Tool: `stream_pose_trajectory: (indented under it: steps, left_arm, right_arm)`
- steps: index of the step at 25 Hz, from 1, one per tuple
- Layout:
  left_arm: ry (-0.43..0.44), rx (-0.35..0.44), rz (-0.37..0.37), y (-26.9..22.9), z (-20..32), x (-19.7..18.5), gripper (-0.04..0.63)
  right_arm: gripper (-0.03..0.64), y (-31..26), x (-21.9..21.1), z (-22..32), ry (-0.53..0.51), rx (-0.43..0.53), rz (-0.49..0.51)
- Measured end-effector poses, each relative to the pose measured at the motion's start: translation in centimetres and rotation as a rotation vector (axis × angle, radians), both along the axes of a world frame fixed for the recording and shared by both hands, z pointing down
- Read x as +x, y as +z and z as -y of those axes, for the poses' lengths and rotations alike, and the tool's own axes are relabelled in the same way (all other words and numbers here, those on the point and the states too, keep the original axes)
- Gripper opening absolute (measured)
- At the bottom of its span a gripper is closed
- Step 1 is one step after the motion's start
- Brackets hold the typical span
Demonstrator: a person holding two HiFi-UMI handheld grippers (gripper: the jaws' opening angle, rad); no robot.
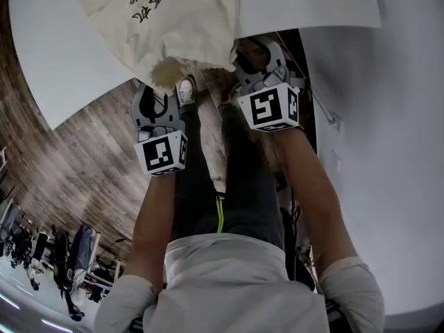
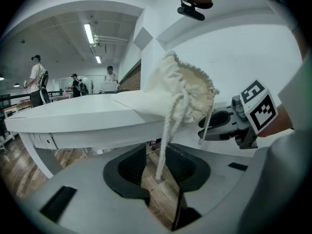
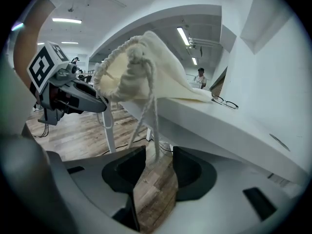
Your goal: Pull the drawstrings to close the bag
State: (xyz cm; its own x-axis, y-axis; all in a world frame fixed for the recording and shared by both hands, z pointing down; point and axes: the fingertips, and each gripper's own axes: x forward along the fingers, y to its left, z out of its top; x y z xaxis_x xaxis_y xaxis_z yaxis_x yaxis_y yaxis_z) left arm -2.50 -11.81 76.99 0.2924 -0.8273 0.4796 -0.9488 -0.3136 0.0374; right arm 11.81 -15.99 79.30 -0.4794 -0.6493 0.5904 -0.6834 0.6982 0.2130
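Left gripper [image 2: 157, 168] jaws stand wide apart, a drawstring [image 2: 168, 133] end dangling loose between them, unpinched. Right gripper [image 3: 160, 165] jaws are also apart, second drawstring [image 3: 148, 112] hanging into the gap. Cream bag [image 1: 170, 26], mouth partly gathered, overhangs the white table [image 1: 62, 61] edge.

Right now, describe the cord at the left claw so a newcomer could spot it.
A white table carries a cream bag whose gathered mouth hangs over the edge. From that mouth a thick twisted cord drops, its end between the open left claw's jaws. The thinner strand beside it hangs nearer the right claw.
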Motion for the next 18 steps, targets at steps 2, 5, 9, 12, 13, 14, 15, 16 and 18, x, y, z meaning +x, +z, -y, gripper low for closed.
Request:
stream_pose_trajectory:
  steps: [2, 5, 9, 12, 13, 14, 15, 16, 18]
  left_arm:
    - [-0.013, 0.008, -0.002, 0.4, 0.5, -0.1, 0.127]
    - [-0.044, 0.015, -0.013, 0.8, 1.0, -0.4, 0.12]
    - [-0.104, 0.008, -0.023, 0.8, 1.0, -1.6, 0.049]
    - [-0.142, 0.001, -0.027, 0.6, 0.6, -2.5, 0.032]
    - [-0.151, 0.002, -0.03, 0.4, 0.4, -2.8, 0.029]
    - [-0.161, 0.006, -0.034, 0.1, 0.3, -3.2, 0.028]
    - [-0.172, 0.01, -0.038, -0.3, 0.1, -3.5, 0.025]
    - [-0.184, 0.014, -0.042, -0.7, 0.0, -4.0, 0.021]
    - [-0.205, 0.025, -0.05, -1.6, -0.3, -4.8, 0.018]
  right_arm:
    - [0.156, 0.0, -0.7, 0.8, -0.001, 0.024, 0.018]
    - [0.047, -0.7, -1.0, 0.9, -0.001, 0.048, 0.042]
    - [0.043, -2.7, -0.6, -0.8, -0.009, 0.043, 0.024]
    - [0.043, -4.8, 0.3, -2.1, -0.005, 0.063, 0.012]
    - [0.043, -5.5, 0.9, -2.3, 0.009, 0.073, 0.008]
    - [0.043, -6.3, 1.5, -2.4, 0.029, 0.081, 0.005]
    - [0.043, -7.0, 2.2, -2.4, 0.057, 0.087, 0.006]
    - [0.043, -7.8, 2.9, -2.3, 0.091, 0.091, 0.013]
    - [0.043, -9.3, 4.0, -2.0, 0.144, 0.106, 0.018]
